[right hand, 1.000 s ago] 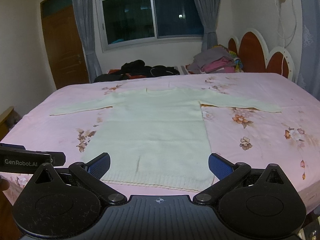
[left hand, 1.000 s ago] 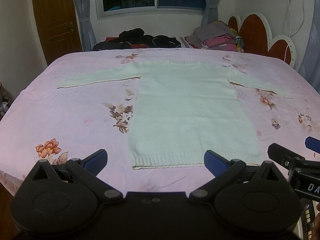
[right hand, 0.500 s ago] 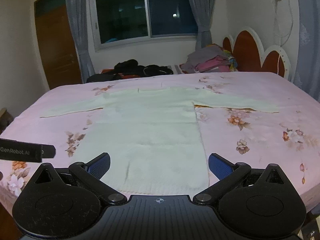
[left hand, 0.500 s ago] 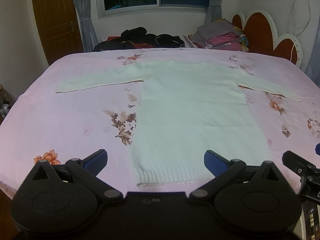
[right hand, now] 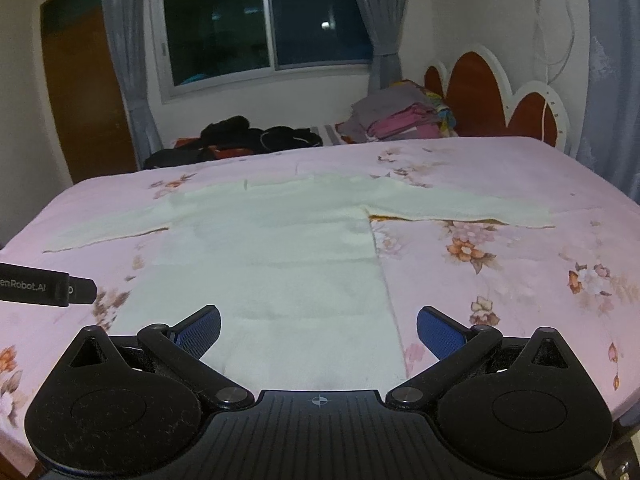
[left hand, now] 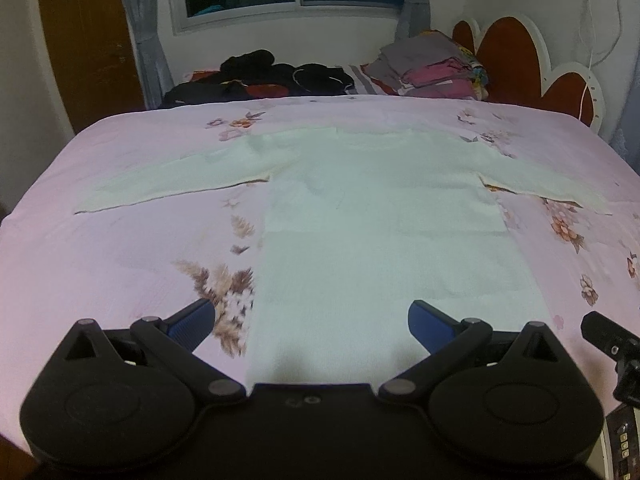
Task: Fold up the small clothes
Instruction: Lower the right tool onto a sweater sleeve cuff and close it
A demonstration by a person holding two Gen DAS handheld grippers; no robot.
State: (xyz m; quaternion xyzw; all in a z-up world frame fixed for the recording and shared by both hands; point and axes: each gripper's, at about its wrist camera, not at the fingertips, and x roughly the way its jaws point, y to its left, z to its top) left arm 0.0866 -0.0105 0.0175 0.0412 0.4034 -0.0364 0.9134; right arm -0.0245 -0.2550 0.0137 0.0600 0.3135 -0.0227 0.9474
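Observation:
A pale cream knit sweater lies flat and face up on the pink floral bedsheet, both sleeves spread sideways and its hem nearest me. My left gripper hovers open over the hem's left part, nothing between its blue pads. My right gripper is open too, above the hem's right part, empty. Each view catches the other gripper at its edge: the right one, the left one. The hem itself is hidden behind the gripper bodies.
Dark clothes are heaped at the bed's far side, next to a stack of folded garments. A red and white headboard stands at the right, a wooden door at the left.
Both grippers have moved forward and lower over the sweater, so its hem has slid out of sight under them. Both stay open. The sweater has not moved.

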